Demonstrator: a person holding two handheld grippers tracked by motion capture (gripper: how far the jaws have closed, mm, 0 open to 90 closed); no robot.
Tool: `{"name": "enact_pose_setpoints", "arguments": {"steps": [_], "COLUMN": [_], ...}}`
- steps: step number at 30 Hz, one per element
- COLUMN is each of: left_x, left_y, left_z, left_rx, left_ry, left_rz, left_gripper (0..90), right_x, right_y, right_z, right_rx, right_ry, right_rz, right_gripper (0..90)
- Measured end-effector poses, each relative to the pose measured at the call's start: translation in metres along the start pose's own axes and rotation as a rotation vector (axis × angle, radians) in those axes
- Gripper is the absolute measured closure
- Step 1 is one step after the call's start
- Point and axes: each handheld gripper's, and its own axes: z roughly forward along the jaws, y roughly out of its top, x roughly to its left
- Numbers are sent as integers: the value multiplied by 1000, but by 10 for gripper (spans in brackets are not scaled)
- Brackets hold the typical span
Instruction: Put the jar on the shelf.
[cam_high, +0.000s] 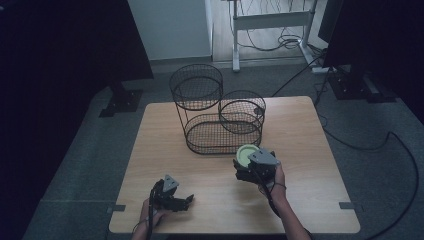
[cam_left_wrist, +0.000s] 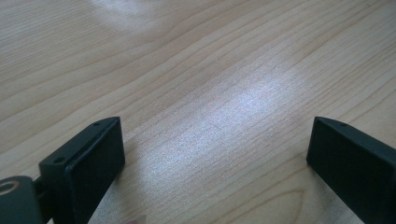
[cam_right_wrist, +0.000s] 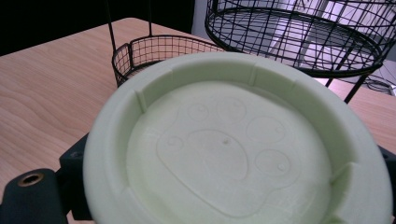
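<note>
A pale green round dish (cam_high: 246, 154) with a paw print embossed in its floor (cam_right_wrist: 224, 154) is held in my right gripper (cam_high: 252, 165), just in front of the black wire basket stand (cam_high: 220, 135). My right gripper is shut on the dish, whose rim hides most of the jaws in the right gripper view. The stand has a low oval basket (cam_right_wrist: 154, 51) and two raised round baskets (cam_high: 196, 86). My left gripper (cam_high: 186, 201) rests low near the table's front left, open, with bare wood between its jaws (cam_left_wrist: 215, 154).
The wooden table (cam_high: 300, 150) has free room to the left, right and front of the stand. Beyond the table are a white desk frame (cam_high: 270, 22) with cables on the floor and dark stands at both sides.
</note>
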Motion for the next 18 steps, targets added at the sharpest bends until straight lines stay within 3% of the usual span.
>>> {"name": "enact_pose_setpoints", "arguments": {"steps": [18], "left_x": [0], "left_y": [0], "left_z": [0], "left_rx": [1], "left_ry": [-5], "left_rz": [0], "left_gripper": [40], "right_x": [9], "right_y": [16], "right_z": [21], "right_rx": [-2], "right_ry": [10], "right_rz": [3], "right_gripper": [104]}}
